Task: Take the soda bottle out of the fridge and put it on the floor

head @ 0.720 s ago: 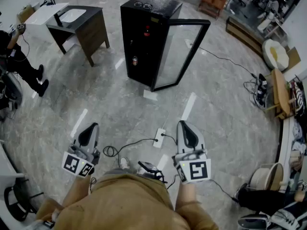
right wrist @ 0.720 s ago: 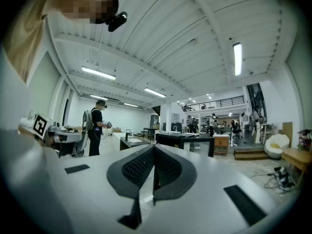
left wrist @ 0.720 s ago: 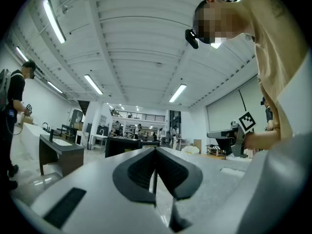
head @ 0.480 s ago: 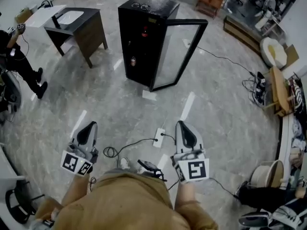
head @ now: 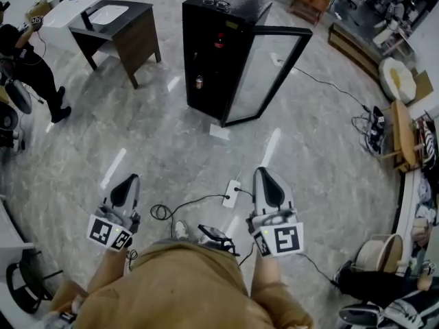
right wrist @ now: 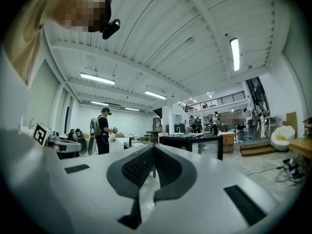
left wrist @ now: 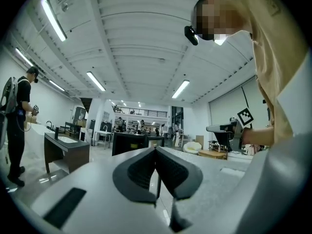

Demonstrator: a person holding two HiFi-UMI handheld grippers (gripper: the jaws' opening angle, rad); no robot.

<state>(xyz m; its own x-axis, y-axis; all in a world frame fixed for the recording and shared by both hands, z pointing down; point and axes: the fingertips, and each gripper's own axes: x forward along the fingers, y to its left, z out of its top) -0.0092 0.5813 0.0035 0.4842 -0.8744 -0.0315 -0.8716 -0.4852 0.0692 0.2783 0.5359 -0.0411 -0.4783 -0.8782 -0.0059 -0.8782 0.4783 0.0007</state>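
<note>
The dark red-labelled soda bottle (head: 219,41) is kept on an upper shelf of the black fridge (head: 236,9), its glass door (head: 264,74) swung open for access. The left gripper (head: 128,181) and right gripper (head: 265,175) are held well away, fingers (right wrist: 137,168) pressed together, empty.

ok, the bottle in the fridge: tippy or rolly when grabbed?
Bottle stands upright on the fridge's upper shelf, looking tall and narrow: probably tippy if nudged. Round body would likely roll once down. Too small to judge weight.
</note>
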